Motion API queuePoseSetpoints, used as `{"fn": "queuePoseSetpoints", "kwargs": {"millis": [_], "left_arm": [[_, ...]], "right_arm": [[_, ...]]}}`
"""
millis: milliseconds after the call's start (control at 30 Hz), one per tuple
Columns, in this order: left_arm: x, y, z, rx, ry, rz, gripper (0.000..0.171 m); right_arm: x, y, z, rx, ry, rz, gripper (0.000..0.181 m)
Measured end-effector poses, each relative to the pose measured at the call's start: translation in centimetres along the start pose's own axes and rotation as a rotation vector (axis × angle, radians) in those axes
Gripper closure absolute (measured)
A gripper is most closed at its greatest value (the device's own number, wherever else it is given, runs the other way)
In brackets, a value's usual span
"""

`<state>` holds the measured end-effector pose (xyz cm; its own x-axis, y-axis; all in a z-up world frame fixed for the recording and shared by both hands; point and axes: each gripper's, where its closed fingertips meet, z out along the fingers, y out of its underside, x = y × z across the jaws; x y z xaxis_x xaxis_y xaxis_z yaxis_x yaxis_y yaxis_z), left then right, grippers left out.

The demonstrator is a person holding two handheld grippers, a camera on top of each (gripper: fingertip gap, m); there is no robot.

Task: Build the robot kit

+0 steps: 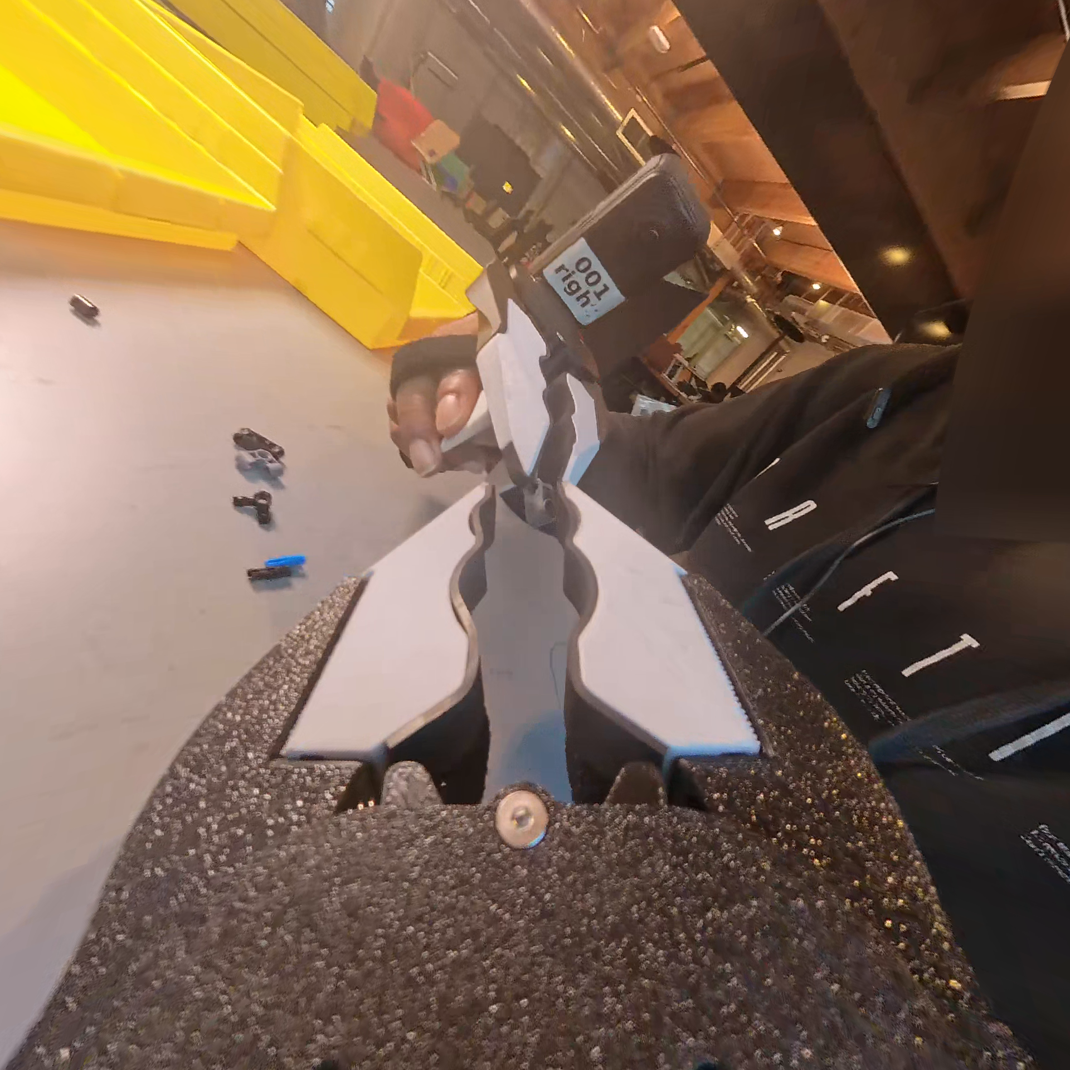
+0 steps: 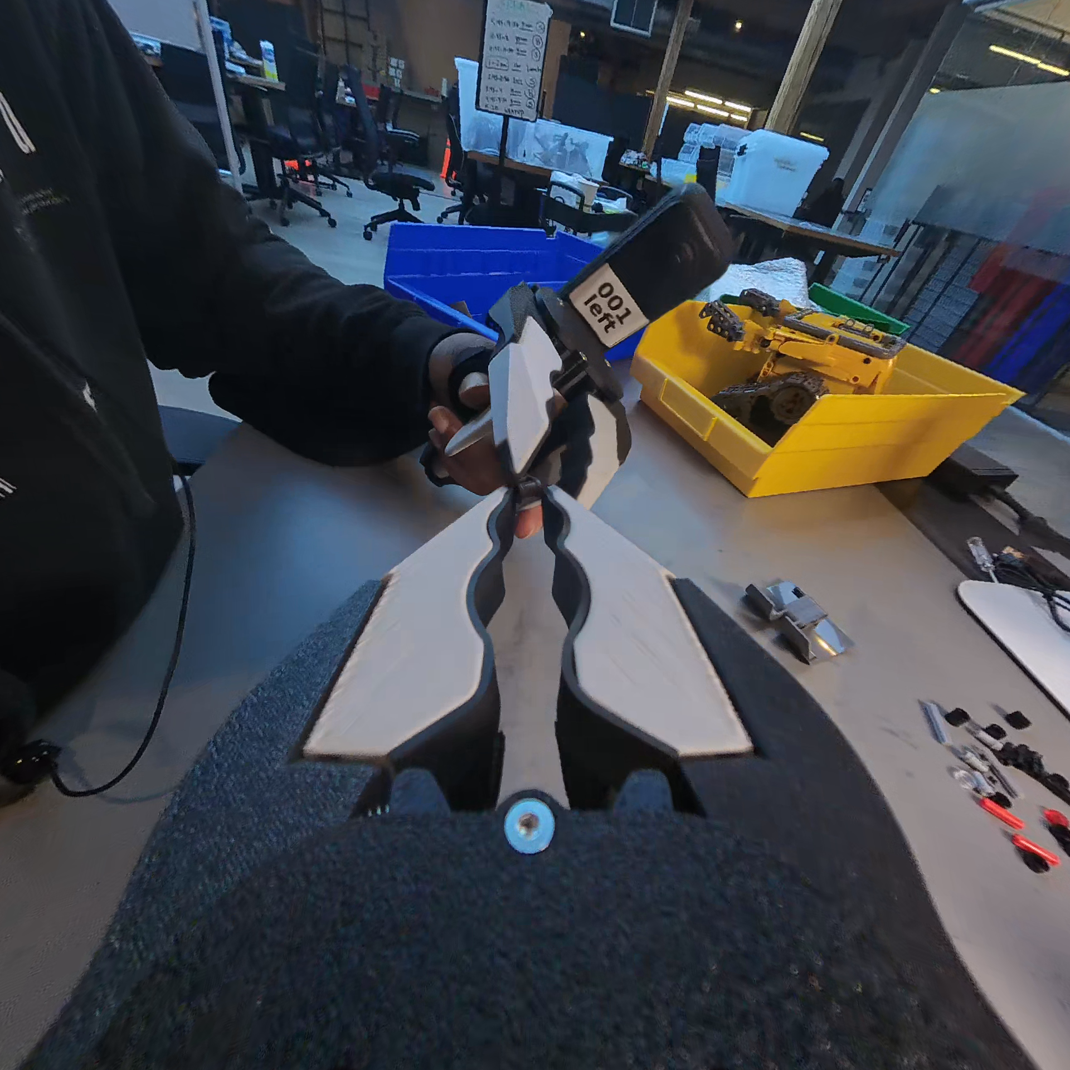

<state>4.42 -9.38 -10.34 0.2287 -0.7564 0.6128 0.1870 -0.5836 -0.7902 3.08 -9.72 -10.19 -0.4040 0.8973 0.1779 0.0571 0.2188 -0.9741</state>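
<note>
Your left gripper (image 1: 524,492) and right gripper (image 2: 526,492) meet tip to tip above the table (image 2: 695,521), both jaws pinching one small grey part (image 1: 538,505). Pull straight, keep wrists level; loose pieces (image 1: 257,457) lie at nine o'clock.

Yellow bin (image 2: 857,440) and loose parts (image 2: 1001,770) rightward.
</note>
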Motion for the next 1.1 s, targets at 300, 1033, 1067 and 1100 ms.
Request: {"fn": "queuePoseSetpoints", "kwargs": {"millis": [300,1033,1067,1100], "left_arm": [[-0.1,-0.9,-0.2,0.079,0.043,-0.090,0.163],[-0.4,-2.9,-0.9,0.254,0.107,-0.258,0.156],[-0.5,-3.2,-1.1,0.261,0.077,-0.221,0.153],[-0.7,-3.4,-1.3,0.259,0.037,-0.168,0.151]], "right_arm": [[0.8,-0.1,-0.1,-0.016,0.071,-0.056,0.172],[2.7,-1.1,0.1,0.013,0.280,-0.131,0.165],[3.2,-1.4,-0.2,0.052,0.282,-0.055,0.166],[3.6,-1.7,-0.5,0.096,0.277,0.033,0.166]]}}
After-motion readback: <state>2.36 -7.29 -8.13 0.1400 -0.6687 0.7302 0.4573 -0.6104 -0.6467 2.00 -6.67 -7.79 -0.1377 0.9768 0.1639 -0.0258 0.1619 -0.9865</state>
